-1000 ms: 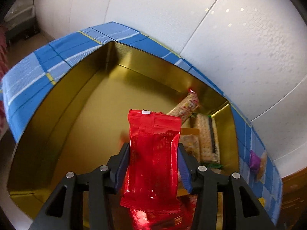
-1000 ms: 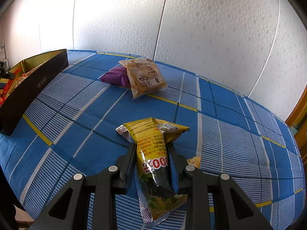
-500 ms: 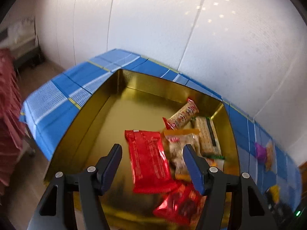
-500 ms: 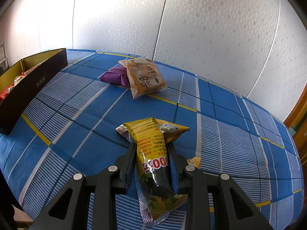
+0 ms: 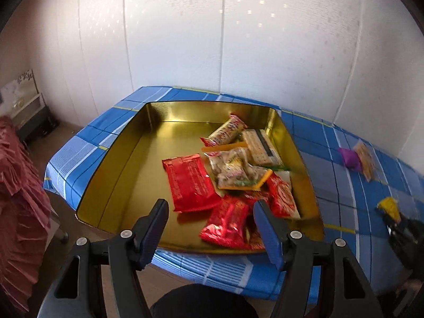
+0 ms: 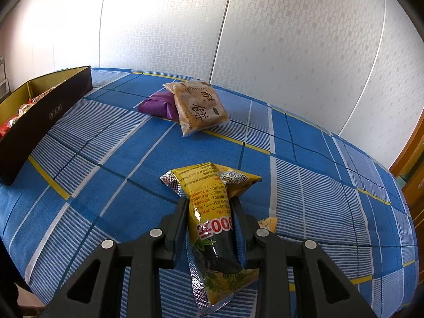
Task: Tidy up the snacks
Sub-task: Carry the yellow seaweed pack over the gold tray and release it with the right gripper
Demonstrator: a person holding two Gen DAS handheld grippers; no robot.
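Left gripper (image 5: 210, 221): hanging over the gold tin's (image 5: 119, 159) near edge, jaws parted, gripping nothing.
Red packet (image 5: 190, 181): lying flat inside the tin beside the other snacks.
Right gripper (image 6: 209, 218): pinching the yellow packet (image 6: 212, 206) above the blue checked cloth (image 6: 106, 159).

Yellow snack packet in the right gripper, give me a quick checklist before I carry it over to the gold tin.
1. Grip: right gripper is shut on the yellow snack packet, pads on both sides. Ok.
2. Packet free of the blue checked tablecloth: its lower end may be resting on it. Cannot tell.
3. Left gripper empty and clear of the gold tin: jaws apart, nothing between them, hovering near the tin's front edge. Ok.
4. Room in the tin: the left half of its floor is bare, beside the flat red packet. Ok.
5. Path: the purple pouch and brown biscuit bag lie farther back. Ok.
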